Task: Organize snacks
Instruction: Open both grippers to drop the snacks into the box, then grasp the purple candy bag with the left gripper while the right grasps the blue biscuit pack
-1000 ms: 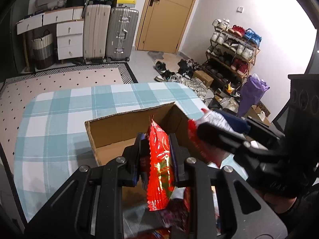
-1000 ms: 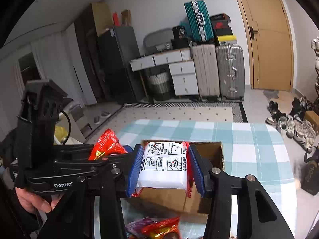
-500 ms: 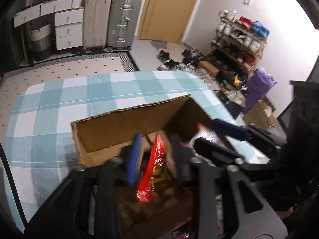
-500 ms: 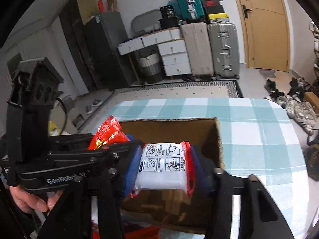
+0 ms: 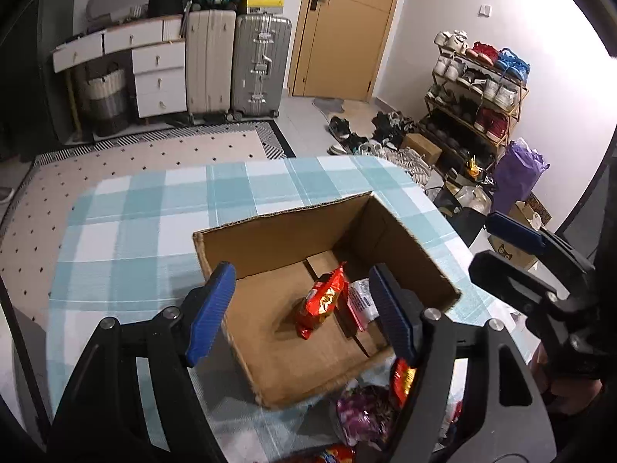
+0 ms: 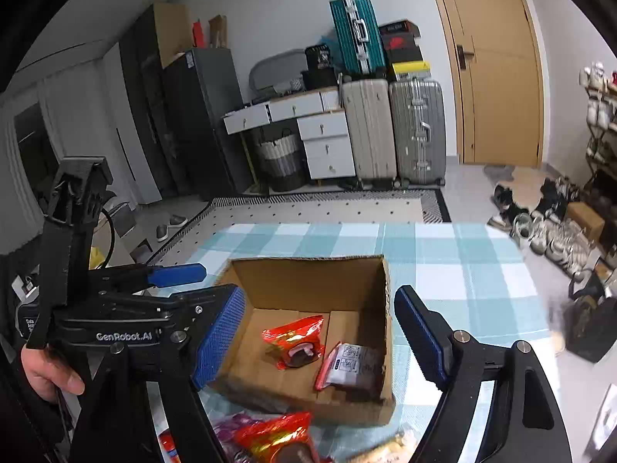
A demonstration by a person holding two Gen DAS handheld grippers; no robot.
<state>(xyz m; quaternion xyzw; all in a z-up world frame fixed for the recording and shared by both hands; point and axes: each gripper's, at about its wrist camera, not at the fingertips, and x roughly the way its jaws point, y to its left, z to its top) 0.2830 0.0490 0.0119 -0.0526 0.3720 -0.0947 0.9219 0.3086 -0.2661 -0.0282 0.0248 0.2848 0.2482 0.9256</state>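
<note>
An open cardboard box (image 5: pixel 270 239) (image 6: pixel 308 266) stands on the checked tablecloth. Inside it lie a red snack packet (image 5: pixel 322 301) (image 6: pixel 297 341) and a white packet with red edges (image 5: pixel 362 301) (image 6: pixel 349 360). My left gripper (image 5: pixel 304 308) is open and empty above the box's near side. My right gripper (image 6: pixel 320 343) is open and empty above the box; it also shows at the right of the left wrist view (image 5: pixel 513 247). The left gripper's body also shows in the right wrist view (image 6: pixel 127 320).
Several loose snack packets lie on the table in front of the box: a purple one (image 5: pixel 358 416) and red ones (image 5: pixel 401 382) (image 6: pixel 277 440). The teal-and-white tablecloth (image 5: pixel 135 223) extends behind and left of the box. Suitcases, drawers and a shoe rack stand beyond.
Both grippers have opened. The red packet dropped from the left gripper and the white packet from the right gripper; both now lie inside the box.
</note>
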